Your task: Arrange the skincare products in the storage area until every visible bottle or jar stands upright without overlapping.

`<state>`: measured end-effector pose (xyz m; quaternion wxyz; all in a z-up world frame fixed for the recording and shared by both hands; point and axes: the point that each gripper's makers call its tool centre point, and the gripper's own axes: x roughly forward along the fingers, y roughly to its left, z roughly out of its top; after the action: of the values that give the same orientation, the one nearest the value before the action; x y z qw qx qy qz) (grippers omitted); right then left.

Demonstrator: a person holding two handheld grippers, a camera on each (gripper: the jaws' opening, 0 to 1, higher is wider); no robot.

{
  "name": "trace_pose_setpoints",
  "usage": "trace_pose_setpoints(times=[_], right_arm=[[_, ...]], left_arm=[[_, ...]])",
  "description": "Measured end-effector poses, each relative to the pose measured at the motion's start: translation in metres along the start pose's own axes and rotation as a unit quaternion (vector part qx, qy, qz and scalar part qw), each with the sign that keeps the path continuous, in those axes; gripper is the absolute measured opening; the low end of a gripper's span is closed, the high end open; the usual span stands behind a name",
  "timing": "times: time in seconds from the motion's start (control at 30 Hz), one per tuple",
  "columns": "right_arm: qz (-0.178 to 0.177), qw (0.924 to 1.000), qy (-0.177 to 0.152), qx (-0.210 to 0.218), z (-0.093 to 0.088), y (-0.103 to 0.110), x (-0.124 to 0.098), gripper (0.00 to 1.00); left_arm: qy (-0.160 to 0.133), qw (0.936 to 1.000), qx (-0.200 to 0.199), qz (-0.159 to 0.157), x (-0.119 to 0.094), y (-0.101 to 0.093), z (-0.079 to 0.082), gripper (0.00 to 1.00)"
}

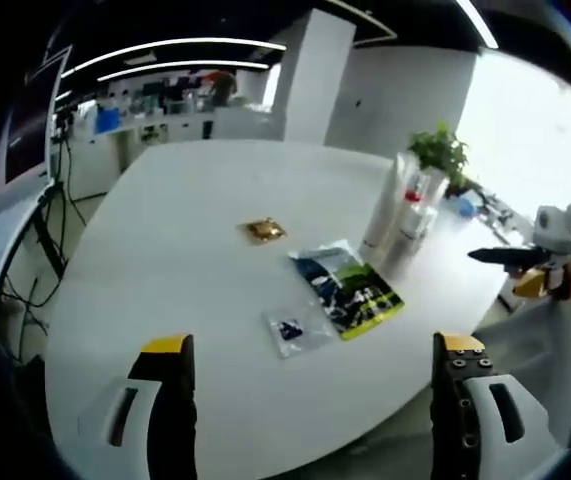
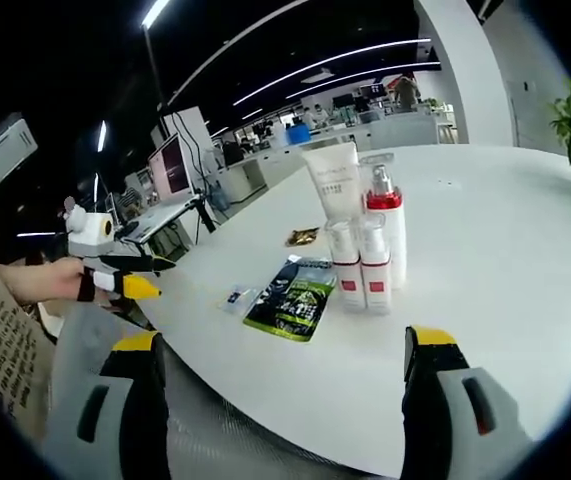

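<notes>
In the left gripper view the left tool (image 1: 315, 370) rises from the bottom with its yellow-tipped jaws set wide apart and nothing between them, hanging over the near edge of the white counter (image 1: 185, 230). Just beyond the jaws lies a small clear sachet (image 1: 293, 330), flat on the counter, and touching its far side a larger green-and-black sheet-mask packet (image 1: 350, 288), also flat, its long axis running from near right to far left in this view. Farther off sits a small gold foil packet (image 1: 263, 231), apart from the others.

The skincare bottles (image 1: 403, 212) stand in a tight cluster near the right edge of the counter, all upright with long axes vertical, just past the mask packet. In the right gripper view the cluster reads more clearly: a white tube (image 2: 331, 180) standing on its cap, wide end up, at the back; a pump bottle with a red collar (image 2: 385, 230) beside it; and two short white bottles with red labels (image 2: 360, 265) in front, side by side and touching.

The right tool (image 2: 280, 370) also stands wide open and empty, held off the counter's edge facing the bottles. A potted plant (image 1: 440, 152) sits behind the cluster. In the right gripper view a hand (image 2: 50, 280) holds the left tool out to the left.
</notes>
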<state>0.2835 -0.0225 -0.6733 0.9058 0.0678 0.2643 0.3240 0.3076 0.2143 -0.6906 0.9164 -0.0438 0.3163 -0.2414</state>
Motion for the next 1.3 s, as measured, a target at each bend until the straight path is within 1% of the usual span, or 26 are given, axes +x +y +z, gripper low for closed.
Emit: trace_pose_setpoints(times=[0.4,0.6,0.83,0.97,1.1,1.2,1.3], right_arm=[[0.002,1.0,0.004,-0.001,-0.001,0.001,0.0,1.0],[0.005,1.0,0.005,-0.004,-0.001,0.002,0.001,1.0],[0.002,1.0,-0.002,0.003,0.002,-0.001,0.0,1.0],[0.001,1.0,-0.001,0.004,0.002,-0.001,0.001,1.0],[0.001,1.0,-0.001,0.006,0.002,-0.002,0.001,1.0],[0.002,1.0,-0.002,0.006,0.003,-0.003,0.001,1.0],[-0.001,1.0,-0.002,0.006,0.003,-0.004,0.001,1.0]], left_arm=[[0.003,0.9999,-0.011,0.004,0.006,-0.002,0.0,0.97],[0.001,0.9997,-0.022,0.011,0.013,-0.004,0.007,0.97],[0.008,0.9996,-0.018,0.02,0.031,-0.002,0.018,0.97],[0.014,0.9995,-0.018,0.022,0.041,-0.003,0.02,0.97],[0.028,0.9989,-0.023,0.03,0.057,-0.003,0.023,0.97],[0.044,0.9983,-0.017,0.035,0.067,-0.004,0.021,0.97],[0.053,0.9978,-0.016,0.037,0.077,-0.003,0.022,0.97]])
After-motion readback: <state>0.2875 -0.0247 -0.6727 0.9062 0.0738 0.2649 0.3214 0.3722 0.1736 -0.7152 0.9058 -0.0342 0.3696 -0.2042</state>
